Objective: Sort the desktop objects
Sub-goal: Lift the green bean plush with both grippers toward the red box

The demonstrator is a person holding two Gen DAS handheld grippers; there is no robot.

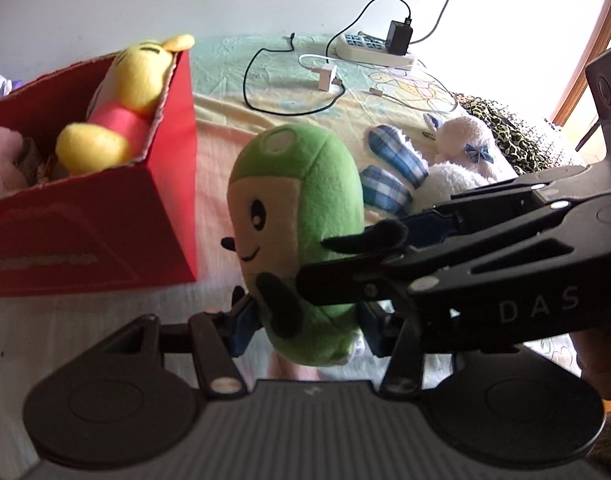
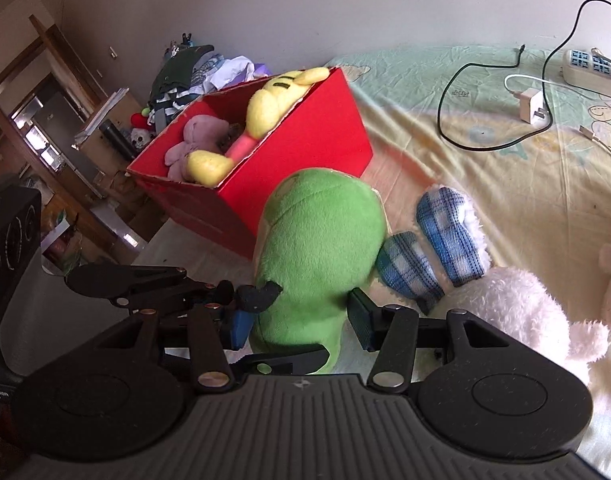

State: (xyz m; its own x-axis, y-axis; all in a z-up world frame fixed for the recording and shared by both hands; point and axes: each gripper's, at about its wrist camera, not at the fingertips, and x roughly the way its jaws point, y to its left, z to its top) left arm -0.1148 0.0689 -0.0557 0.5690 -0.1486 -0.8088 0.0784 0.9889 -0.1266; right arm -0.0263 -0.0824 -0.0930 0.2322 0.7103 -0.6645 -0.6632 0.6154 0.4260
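A green plush toy with a smiling face and black limbs is held upright between both grippers. My left gripper is shut on its lower body. My right gripper grips the same toy from behind; in the left wrist view it reaches in from the right. A red box at the left holds a yellow bear plush and a pink plush. The box also shows in the right wrist view, beyond the green toy.
A white plush rabbit with blue plaid ears lies on the sheet to the right. A power strip, a white charger and black cables lie farther back. Clutter and furniture stand beyond the bed's left edge.
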